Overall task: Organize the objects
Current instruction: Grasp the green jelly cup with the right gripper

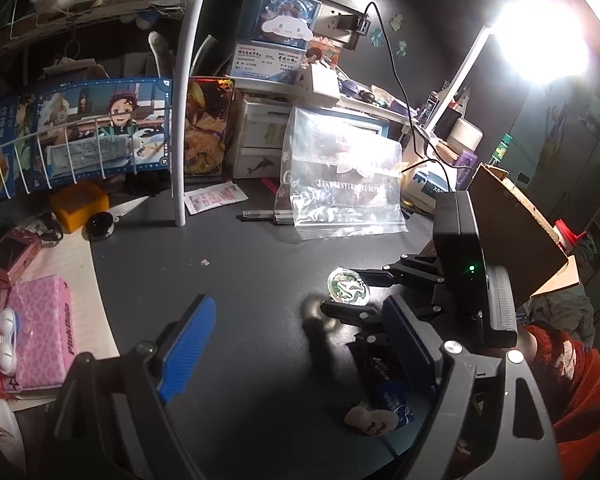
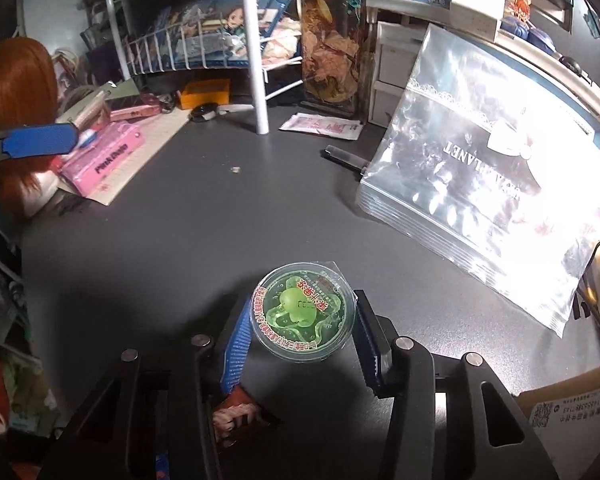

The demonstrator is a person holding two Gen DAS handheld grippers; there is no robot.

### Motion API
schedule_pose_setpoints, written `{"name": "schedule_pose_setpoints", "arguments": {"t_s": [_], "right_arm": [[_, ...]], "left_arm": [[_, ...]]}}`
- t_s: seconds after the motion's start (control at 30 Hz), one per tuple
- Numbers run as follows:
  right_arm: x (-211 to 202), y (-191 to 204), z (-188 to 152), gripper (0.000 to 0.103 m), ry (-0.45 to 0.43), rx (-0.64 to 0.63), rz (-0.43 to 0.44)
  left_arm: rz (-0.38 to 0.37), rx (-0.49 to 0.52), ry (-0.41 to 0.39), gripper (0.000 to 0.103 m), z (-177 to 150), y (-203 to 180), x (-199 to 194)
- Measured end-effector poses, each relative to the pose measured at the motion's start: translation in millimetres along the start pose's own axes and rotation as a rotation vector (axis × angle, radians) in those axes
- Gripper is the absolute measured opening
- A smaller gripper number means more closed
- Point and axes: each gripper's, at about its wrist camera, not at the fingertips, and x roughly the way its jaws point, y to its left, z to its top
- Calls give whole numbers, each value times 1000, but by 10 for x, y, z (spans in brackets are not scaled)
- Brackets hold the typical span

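Note:
A round green jelly cup [image 2: 304,312] with a printed film lid is held between the blue-padded fingers of my right gripper [image 2: 300,330], above the dark desk [image 2: 172,240]. The same cup [image 1: 349,287] shows in the left wrist view at the tips of the right gripper. My left gripper [image 1: 300,344] is open and empty over the desk, its blue finger pads [image 1: 188,344] wide apart. A dark blue snack wrapper [image 1: 384,384] and a small white object [image 1: 370,420] lie on the desk below its right finger.
A stack of clear zip bags [image 2: 488,192] leans at the right. A white rack pole [image 2: 256,44], a pink pouch [image 2: 108,156], a pen [image 2: 346,158], a paper sachet [image 2: 322,125], an orange box [image 1: 78,204] and a cardboard box [image 1: 516,232] ring the desk. A bright lamp [image 1: 540,36] glares.

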Motion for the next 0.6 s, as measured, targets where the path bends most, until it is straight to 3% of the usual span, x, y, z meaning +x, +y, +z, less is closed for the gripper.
{"name": "schedule_pose_setpoints", "arguments": {"t_s": [0.33, 0.47, 0.6], "right_arm": [[-899, 490, -10, 42, -148, -102, 90], [-1263, 616, -18, 42, -206, -141, 85], [-1600, 633, -29, 42, -258, -177, 32]], "left_arm": [[-139, 70, 9, 82, 55, -391, -139], [-211, 106, 5, 66, 130, -620, -239], [-231, 151, -4, 54, 243, -870, -306]]}}
